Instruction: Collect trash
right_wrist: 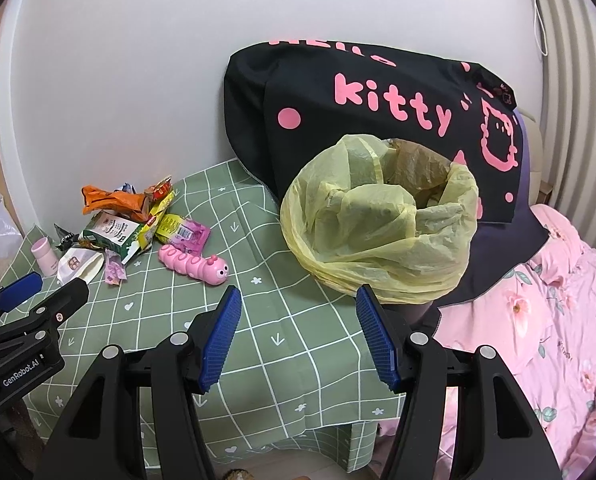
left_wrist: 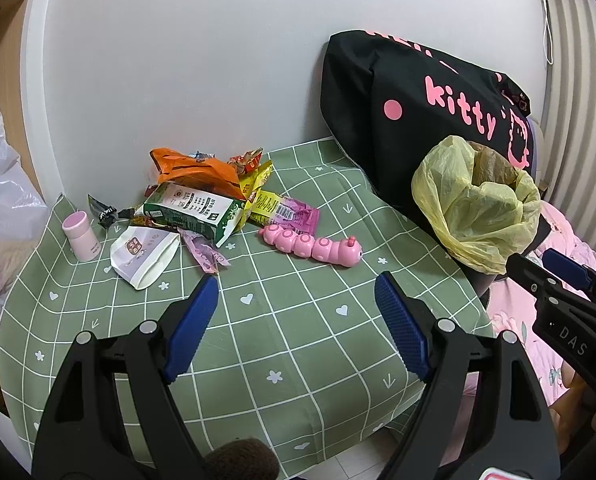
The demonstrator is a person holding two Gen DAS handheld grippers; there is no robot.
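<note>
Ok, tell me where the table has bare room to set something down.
Bare green cloth runs from the pink caterpillar toy to the near edge. The far-left corner is crowded with wrappers and a milk carton. The lined bin borders the right.

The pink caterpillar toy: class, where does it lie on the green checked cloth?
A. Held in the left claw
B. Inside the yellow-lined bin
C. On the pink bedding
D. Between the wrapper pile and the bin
D: the pink caterpillar toy lies on the cloth, right of the wrapper pile and left of the yellow-lined bin.

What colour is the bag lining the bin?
Pale yellow bin bag, clearest in the right wrist view.
</note>
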